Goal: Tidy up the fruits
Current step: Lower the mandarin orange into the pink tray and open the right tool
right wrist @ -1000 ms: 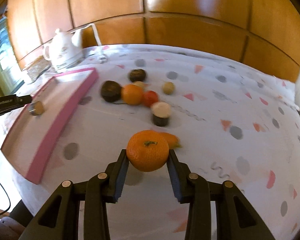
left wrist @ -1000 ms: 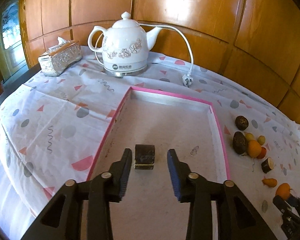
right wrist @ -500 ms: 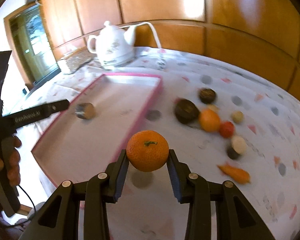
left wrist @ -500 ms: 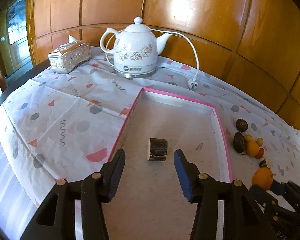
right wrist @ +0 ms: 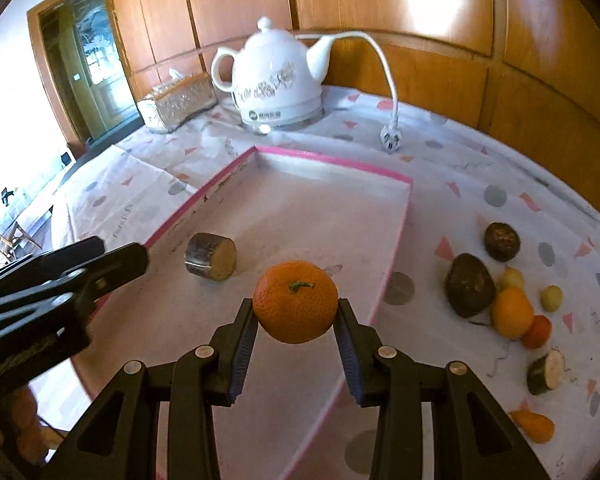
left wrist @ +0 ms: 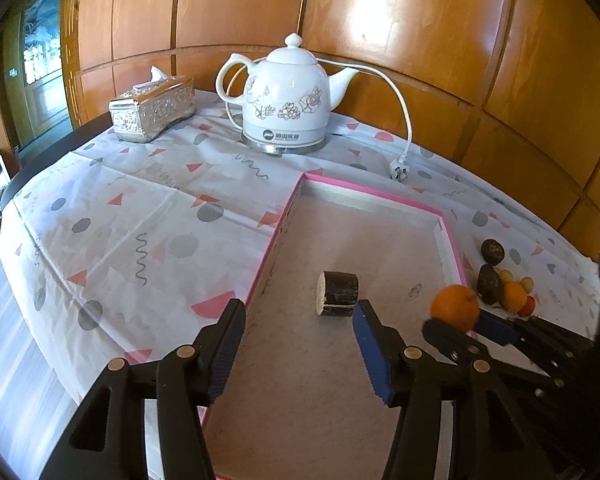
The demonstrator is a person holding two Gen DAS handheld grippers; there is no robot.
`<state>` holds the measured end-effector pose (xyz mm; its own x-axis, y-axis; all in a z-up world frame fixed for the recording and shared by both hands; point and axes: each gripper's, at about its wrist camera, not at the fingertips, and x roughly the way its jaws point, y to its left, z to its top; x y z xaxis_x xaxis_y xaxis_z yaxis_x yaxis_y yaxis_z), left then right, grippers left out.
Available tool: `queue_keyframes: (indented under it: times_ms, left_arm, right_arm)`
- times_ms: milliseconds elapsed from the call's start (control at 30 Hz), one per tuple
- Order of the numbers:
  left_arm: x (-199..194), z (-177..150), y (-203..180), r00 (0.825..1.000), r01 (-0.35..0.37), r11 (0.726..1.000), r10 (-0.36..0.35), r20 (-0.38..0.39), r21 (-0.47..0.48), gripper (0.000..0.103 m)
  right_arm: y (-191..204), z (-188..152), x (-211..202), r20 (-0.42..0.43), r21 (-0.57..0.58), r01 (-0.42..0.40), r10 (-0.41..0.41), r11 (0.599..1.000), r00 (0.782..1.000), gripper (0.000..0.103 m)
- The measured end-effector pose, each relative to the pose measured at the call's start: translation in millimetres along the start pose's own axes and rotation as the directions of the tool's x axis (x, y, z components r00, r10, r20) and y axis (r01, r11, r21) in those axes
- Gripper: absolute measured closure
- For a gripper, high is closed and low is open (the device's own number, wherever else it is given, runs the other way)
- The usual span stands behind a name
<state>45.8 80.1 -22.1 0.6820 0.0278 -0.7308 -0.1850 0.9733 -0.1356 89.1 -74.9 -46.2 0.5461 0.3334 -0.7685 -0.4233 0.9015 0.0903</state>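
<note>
A pink-rimmed tray (left wrist: 448,236) (right wrist: 400,236) lies on the patterned tablecloth. Inside it a dark cut cylinder piece (left wrist: 337,293) (right wrist: 211,256) rests on its side. My left gripper (left wrist: 298,338) is pulled back from that piece, its jaws opening with nothing between them. My right gripper (right wrist: 296,326) is shut on an orange tangerine (right wrist: 295,300) (left wrist: 455,307), held above the tray's right side. Several other fruits lie in a cluster (right wrist: 496,288) (left wrist: 500,284) on the cloth right of the tray.
A white kettle (left wrist: 287,98) (right wrist: 278,84) with its cord and plug (left wrist: 398,170) stands behind the tray. A silver tissue box (left wrist: 152,108) sits at the back left. A cut piece (right wrist: 546,372) and an orange scrap (right wrist: 534,424) lie near the right front.
My left gripper let go of the dark piece, widened and drew back. My right gripper carried the tangerine leftward from over the cloth to above the tray.
</note>
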Motion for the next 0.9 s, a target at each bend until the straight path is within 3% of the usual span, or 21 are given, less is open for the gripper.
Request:
queue_keyframes:
  times_ms: [167, 300, 633, 900]
  left_arm:
    - [3, -3, 0, 1.000, -0.001, 1.000, 0.001, -0.013, 0.000, 0.046]
    - [1, -4, -1, 1.000, 0.002, 1.000, -0.002, -0.009, -0.003, 0.040]
    - [-4, -5, -12, 1.000, 0.017, 1.000, -0.017, -0.004, 0.019, 0.039]
    - [-7, -9, -29, 0.999, 0.050, 0.996, -0.050, -0.011, 0.070, 0.039]
  right_arm:
    - [1, 1, 9, -0.007, 0.020, 0.009, -0.009, 1.000, 1.000, 0.060]
    - [-1, -1, 2, 0.017, 0.031, 0.012, -0.013, 0.999, 1.000, 0.043]
    - [-21, -16, -38, 0.104, 0.126, 0.070, -0.083, 0.990, 0.991, 0.043]
    - [-66, -45, -61, 0.090, 0.242, 0.115, -0.140, 0.964, 0.986, 0.043]
